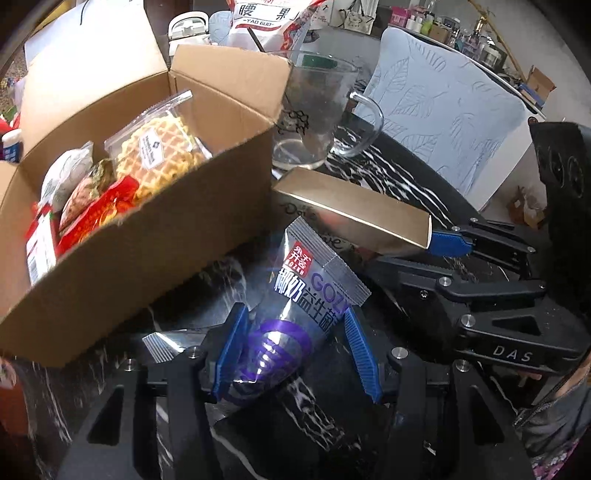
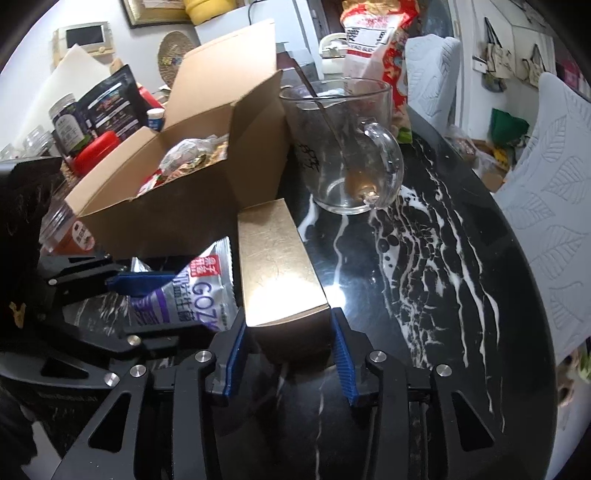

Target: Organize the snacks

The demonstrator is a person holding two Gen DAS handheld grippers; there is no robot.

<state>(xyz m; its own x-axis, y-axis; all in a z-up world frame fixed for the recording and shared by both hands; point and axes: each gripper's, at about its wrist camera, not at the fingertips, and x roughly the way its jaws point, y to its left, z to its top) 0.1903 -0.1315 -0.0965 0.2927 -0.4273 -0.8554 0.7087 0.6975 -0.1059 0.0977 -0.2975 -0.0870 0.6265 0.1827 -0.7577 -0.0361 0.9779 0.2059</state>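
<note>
An open cardboard box (image 1: 147,258) (image 2: 166,221) stands on the black marbled table (image 2: 424,277), with a waffle pack (image 1: 159,151) and several wrapped snacks inside. Just in front of the box, my left gripper (image 1: 297,354) (image 2: 147,308) is shut on a silver and purple snack packet (image 1: 314,288) (image 2: 199,295), which rests tilted on the table. To the right of the packet lies a long gold box (image 1: 351,214) (image 2: 277,269). My right gripper (image 2: 290,354) (image 1: 424,258) holds its near end, both blue pads against its sides.
A glass mug (image 1: 314,110) (image 2: 343,147) stands behind the gold box, beside the carton's right corner. A cashew bag (image 1: 266,22) (image 2: 369,40) leans behind it. Jars and a red container (image 2: 96,147) crowd the carton's far left. Pale chairs (image 1: 443,110) ring the table's edge.
</note>
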